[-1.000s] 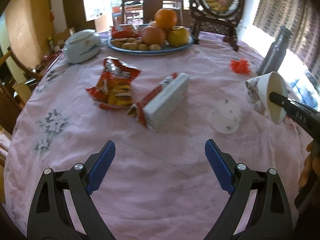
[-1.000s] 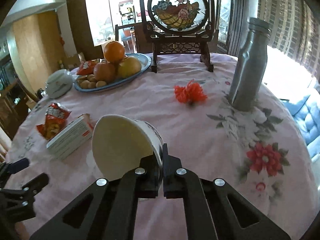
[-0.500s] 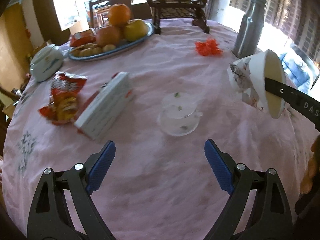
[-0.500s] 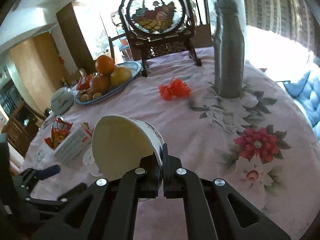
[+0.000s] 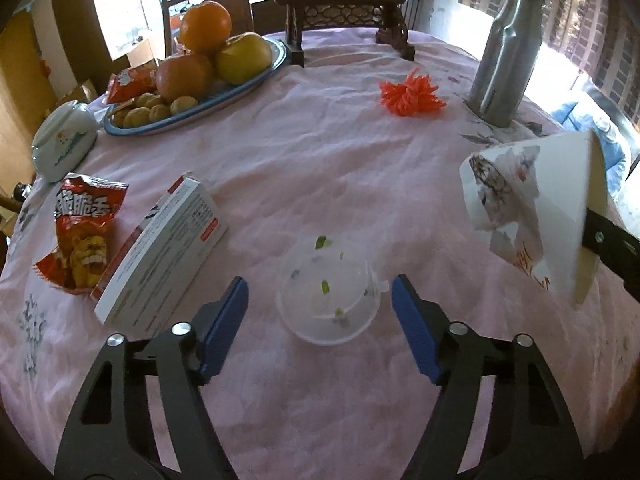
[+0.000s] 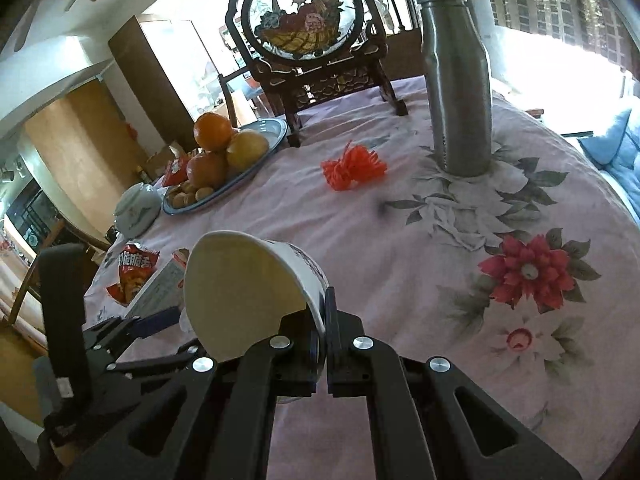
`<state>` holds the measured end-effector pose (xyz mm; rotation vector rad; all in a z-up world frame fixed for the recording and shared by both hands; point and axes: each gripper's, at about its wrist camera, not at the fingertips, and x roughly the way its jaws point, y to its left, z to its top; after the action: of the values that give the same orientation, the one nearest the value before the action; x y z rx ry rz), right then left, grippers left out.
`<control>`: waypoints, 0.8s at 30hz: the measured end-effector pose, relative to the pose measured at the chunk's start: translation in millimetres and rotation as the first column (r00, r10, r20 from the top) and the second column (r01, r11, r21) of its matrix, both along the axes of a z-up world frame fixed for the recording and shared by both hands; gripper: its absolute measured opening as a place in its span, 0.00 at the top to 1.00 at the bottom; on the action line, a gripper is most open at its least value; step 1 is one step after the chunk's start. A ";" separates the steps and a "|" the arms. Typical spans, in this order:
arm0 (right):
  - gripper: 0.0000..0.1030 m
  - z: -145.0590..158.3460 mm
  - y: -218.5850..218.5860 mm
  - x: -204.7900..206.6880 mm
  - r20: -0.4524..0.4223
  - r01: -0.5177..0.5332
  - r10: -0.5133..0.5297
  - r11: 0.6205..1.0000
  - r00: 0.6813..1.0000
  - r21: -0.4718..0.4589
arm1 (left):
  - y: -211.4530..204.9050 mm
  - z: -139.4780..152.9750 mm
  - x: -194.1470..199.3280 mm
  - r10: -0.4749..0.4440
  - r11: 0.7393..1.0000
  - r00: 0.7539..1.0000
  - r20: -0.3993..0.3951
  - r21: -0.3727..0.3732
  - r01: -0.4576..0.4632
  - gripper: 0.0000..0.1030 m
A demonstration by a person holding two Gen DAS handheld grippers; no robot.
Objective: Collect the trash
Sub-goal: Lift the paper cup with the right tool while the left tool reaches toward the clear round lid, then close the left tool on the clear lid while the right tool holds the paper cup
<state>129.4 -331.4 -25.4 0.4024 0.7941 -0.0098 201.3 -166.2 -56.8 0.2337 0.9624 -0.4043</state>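
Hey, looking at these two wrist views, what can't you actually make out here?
- Clear plastic lid: right wrist view, hidden behind the paper bowl.
- Inside of the bowl: its bottom cannot be seen in either view.
- White box: print too small to read; its far end is hidden by the bowl in the right wrist view.
- Left gripper: jaws have just been closing around the lid; contact not visible.

Clear plastic lid (image 5: 329,300), green flecks on it, flat at lower centre. Paper cup (image 5: 528,216) tilted, right edge. Red snack bag (image 5: 82,232) and white box (image 5: 164,252) at left.
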 end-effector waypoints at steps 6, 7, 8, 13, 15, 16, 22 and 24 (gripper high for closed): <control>0.96 -1.7 2.0 1.0 -0.007 -0.007 0.007 1.000 1.000 0.002 | -0.5 -8.7 9.7 0.003 1.000 0.999 -0.045 -0.019 -0.004 0.46; 0.96 -1.9 2.5 1.2 -0.008 -0.009 0.009 1.000 1.000 0.000 | -0.3 -8.3 9.1 0.002 1.000 0.999 -0.042 -0.020 -0.003 0.46; 0.96 -2.0 2.7 1.0 -0.008 -0.010 0.010 1.000 1.000 0.000 | -0.1 -7.3 7.8 -0.001 1.000 0.999 -0.038 -0.020 0.001 0.46; 0.96 -2.4 6.1 1.6 -0.013 -0.021 0.021 1.000 1.000 -0.007 | 4.6 3.5 -2.1 -0.007 1.000 1.000 -0.029 -0.029 0.006 0.46; 0.96 -3.6 7.9 2.1 -0.018 -0.025 0.025 1.000 1.000 -0.013 | 8.3 11.4 -9.9 -0.007 1.000 1.000 -0.016 -0.031 0.006 0.46; 0.96 -4.2 9.2 2.4 -0.020 -0.032 0.031 0.999 0.999 -0.016 | 10.3 14.6 -13.7 -0.005 0.999 1.000 -0.010 -0.032 0.005 0.46; 0.96 -3.7 24.4 2.3 -0.021 -0.085 0.085 0.995 0.996 -0.044 | 38.8 31.4 -57.7 0.030 0.998 0.999 0.038 -0.051 -0.028 0.46; 0.96 -1.2 30.4 0.4 -0.012 -0.102 0.101 0.993 0.995 -0.056 | 55.8 37.2 -73.7 0.050 0.997 0.997 0.051 -0.057 -0.047 0.46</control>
<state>129.7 -301.1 -26.6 0.3084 0.8205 0.0608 127.6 -110.5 -19.6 0.1690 0.9024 -0.3779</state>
